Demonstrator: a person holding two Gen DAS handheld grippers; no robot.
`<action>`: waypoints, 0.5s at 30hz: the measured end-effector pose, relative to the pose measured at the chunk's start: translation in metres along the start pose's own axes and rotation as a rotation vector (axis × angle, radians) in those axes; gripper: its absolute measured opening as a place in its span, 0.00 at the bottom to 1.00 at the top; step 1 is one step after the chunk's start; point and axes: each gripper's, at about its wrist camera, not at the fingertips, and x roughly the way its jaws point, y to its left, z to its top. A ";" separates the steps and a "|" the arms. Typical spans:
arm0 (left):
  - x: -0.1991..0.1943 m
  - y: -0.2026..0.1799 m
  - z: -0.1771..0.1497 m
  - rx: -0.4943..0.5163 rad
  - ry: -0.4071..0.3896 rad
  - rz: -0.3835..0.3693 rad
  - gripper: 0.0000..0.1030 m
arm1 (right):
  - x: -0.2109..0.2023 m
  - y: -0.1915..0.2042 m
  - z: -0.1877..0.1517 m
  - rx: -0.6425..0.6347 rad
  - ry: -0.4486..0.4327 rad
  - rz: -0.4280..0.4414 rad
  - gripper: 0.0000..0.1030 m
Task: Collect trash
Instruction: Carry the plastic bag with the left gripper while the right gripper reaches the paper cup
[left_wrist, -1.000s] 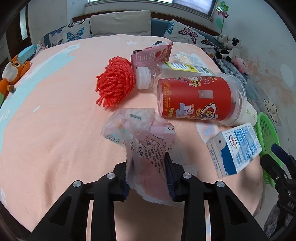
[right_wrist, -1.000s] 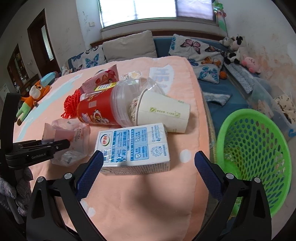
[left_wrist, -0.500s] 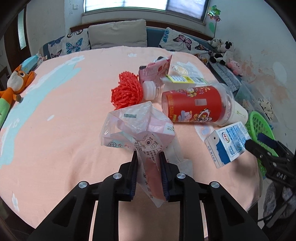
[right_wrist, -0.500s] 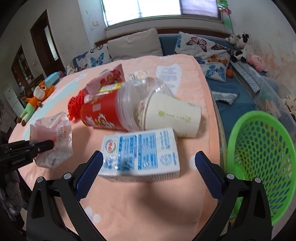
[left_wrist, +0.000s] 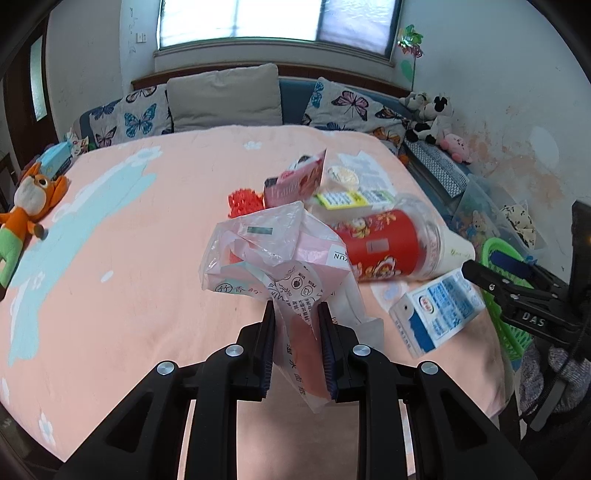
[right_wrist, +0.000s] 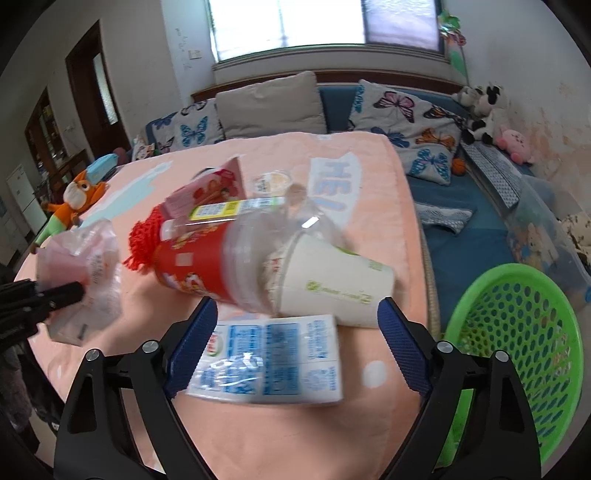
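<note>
Trash lies scattered over a peach-pink blanket (left_wrist: 140, 266) spread on a bed. Seen from the left wrist camera, the left gripper (left_wrist: 296, 314) pinches a crumpled clear plastic bag (left_wrist: 280, 251) with pink wrappers inside, its two fingers closed narrowly on the bag's lower end. Just beyond the bag lies a red jar (left_wrist: 384, 247) on its side, with a white paper cup (left_wrist: 456, 251) pushed against its clear end. A blue-and-white milk carton (left_wrist: 436, 314) sits near the blanket's right edge, close to the tip of the right gripper (left_wrist: 480, 275) coming in from the right. Farther back are a red mesh puff (left_wrist: 243, 201), a pink snack box (left_wrist: 295, 181) and a plastic bottle with a yellow label (left_wrist: 351, 199). A stuffed fox (left_wrist: 26, 210) rests at the far left.

From the right wrist camera, the right gripper (right_wrist: 297, 321) stands wide open, its blue-padded fingers apart on either side of the milk carton (right_wrist: 269, 363), which lies flat on the blanket (right_wrist: 258, 424) and looks blurred. The red jar (right_wrist: 195, 258) and paper cup (right_wrist: 332, 284) lie just behind it. A green plastic basket (right_wrist: 517, 354) stands off the bed's right edge. At left, the left gripper (right_wrist: 70, 291) holds the plastic bag (right_wrist: 85, 273) above the blanket.
</note>
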 end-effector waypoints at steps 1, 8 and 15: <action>0.000 -0.001 0.001 0.001 -0.004 0.001 0.21 | 0.001 -0.003 0.000 0.008 0.005 -0.004 0.82; 0.003 -0.005 0.007 0.009 -0.015 0.001 0.21 | 0.003 -0.023 -0.009 0.083 0.046 -0.008 0.81; 0.005 -0.004 0.010 0.004 -0.017 0.004 0.21 | 0.000 -0.014 -0.023 0.078 0.063 0.013 0.81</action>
